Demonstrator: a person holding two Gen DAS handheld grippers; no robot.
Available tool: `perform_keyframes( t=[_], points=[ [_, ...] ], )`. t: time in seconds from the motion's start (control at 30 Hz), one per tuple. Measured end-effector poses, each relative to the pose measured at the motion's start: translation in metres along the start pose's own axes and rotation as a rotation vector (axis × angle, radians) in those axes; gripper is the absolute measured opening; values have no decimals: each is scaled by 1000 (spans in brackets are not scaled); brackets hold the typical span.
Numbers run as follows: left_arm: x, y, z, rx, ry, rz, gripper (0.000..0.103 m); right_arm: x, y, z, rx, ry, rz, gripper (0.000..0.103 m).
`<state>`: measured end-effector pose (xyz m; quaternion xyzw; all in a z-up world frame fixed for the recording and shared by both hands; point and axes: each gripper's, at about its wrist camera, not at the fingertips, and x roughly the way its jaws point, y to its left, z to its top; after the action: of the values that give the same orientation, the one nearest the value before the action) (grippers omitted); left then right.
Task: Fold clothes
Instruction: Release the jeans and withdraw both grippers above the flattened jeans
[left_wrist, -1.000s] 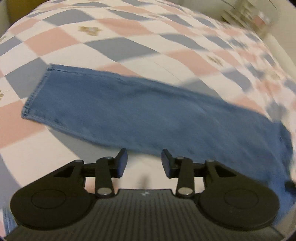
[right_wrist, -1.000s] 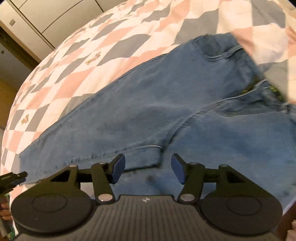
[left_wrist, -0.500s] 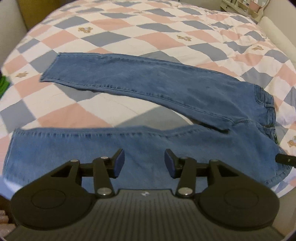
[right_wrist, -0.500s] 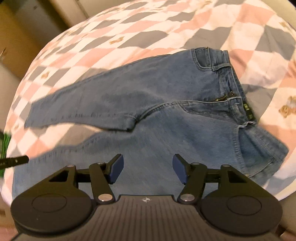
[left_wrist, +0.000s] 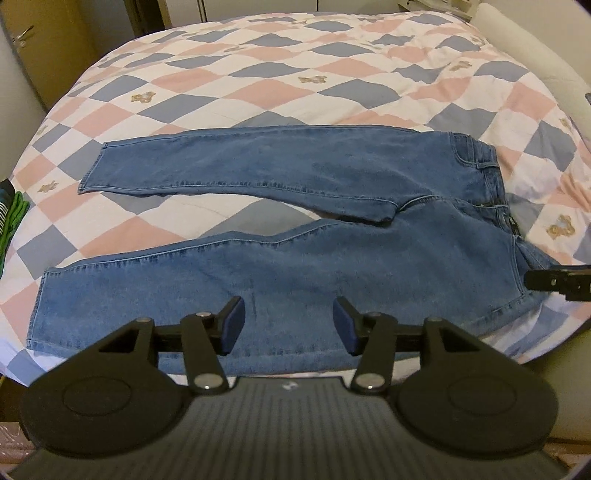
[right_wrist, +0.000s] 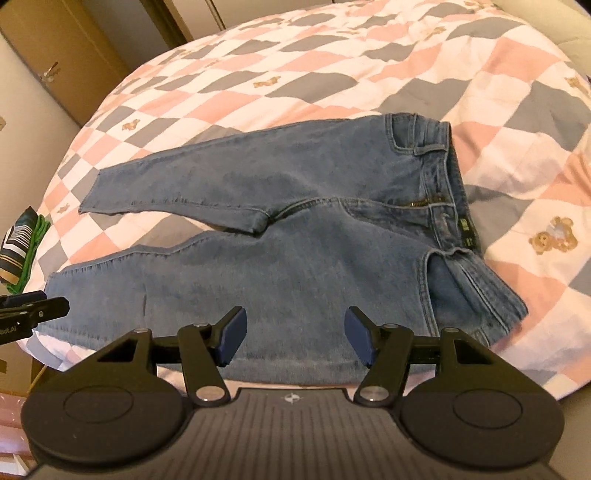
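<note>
A pair of blue jeans lies spread flat on the bed, legs apart and pointing left, waistband at the right; it also shows in the right wrist view. My left gripper is open and empty, held above the near leg's lower edge. My right gripper is open and empty, above the near leg close to the hip. The right gripper's tip shows at the right edge of the left wrist view; the left gripper's tip shows at the left edge of the right wrist view.
The bed carries a pink, grey and white checked quilt with small bear prints. A green and striped pile of cloth lies at the bed's left edge. Wooden wardrobe doors stand behind the bed.
Both grippers have pulled back and up from the jeans, so the whole garment is now in view. Both stay open.
</note>
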<state>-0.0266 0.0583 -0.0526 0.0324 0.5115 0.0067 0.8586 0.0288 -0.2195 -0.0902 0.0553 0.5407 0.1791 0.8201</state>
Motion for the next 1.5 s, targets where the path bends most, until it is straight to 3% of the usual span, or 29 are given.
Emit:
perform_keyframes(
  t=[0.4,1.07,1.5],
  points=[
    [-4,48,-21,86,28,-20,54,-4,43,-34,47,-1,-53,62],
    [1,163,-52,60,90,-9,56,23,127,-57,97,25,-114,62],
    [10,189,-57,46,143,-17,56,35,169,-55,57,64,-137,62]
  ],
)
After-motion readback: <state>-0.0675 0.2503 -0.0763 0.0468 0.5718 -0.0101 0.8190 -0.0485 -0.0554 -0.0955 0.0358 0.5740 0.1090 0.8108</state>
